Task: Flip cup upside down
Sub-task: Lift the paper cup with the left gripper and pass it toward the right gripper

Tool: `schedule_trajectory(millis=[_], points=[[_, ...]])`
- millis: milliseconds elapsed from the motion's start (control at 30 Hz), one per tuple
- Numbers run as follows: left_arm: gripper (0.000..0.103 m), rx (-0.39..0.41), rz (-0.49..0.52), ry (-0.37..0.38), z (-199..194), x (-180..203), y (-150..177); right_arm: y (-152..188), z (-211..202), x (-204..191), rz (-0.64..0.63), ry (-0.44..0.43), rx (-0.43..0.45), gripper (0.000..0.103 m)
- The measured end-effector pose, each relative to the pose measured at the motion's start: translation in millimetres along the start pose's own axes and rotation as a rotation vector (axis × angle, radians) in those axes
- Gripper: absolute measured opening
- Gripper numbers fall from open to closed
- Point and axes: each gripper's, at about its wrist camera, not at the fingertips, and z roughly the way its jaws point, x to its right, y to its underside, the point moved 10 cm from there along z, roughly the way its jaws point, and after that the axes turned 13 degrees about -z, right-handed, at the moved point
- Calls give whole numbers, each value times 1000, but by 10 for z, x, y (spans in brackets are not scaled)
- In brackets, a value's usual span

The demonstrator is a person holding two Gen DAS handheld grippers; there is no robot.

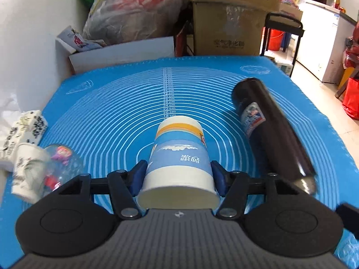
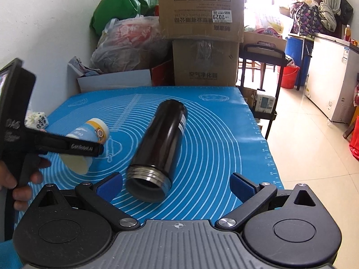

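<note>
My left gripper [image 1: 178, 176] is shut on a blue, white and yellow paper cup [image 1: 179, 157]. The cup is tilted on its side above the blue mat [image 1: 112, 116], with its open mouth toward the camera and its base pointing away. In the right wrist view the same cup [image 2: 89, 134] shows at the left, clamped in the left gripper [image 2: 98, 150], tilted with its mouth down toward the near left. My right gripper [image 2: 176, 187] is open and empty, low over the mat's near edge, just behind the open mouth of a black flask.
A black flask [image 2: 161, 148] without a lid lies on its side on the mat [image 2: 213, 148], also seen in the left wrist view [image 1: 271, 125]. A patterned paper cup [image 1: 27, 170], a clear plastic bottle [image 1: 60, 165] and a tissue pack [image 1: 24, 130] sit at the mat's left edge. Cardboard boxes [image 2: 202, 33] and bags [image 2: 125, 42] stand behind the table.
</note>
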Motion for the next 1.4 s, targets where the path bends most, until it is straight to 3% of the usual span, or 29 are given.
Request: schedule_trajectory(millis=[267, 467, 967, 1033, 1100, 1400], points=[[62, -3, -19, 41, -597, -87, 427, 178, -359, -180, 8, -21, -5, 103], [62, -9, -20, 61, -834, -71, 734, 335, -572, -327, 3, -39, -13, 103], [65, -96, -12, 38, -633, -105, 1085, 531, -638, -405, 0, -42, -57, 103], [69, -99, -2, 37, -625, -93, 1101, 548, -615, -409, 0, -42, -64, 103], [80, -95, 5, 41, -626, -82, 1110, 562, -596, -409, 1, -43, -68, 103], [82, -87, -7, 48, -629, -110, 1069, 543, -596, -447, -10, -44, -63, 103]])
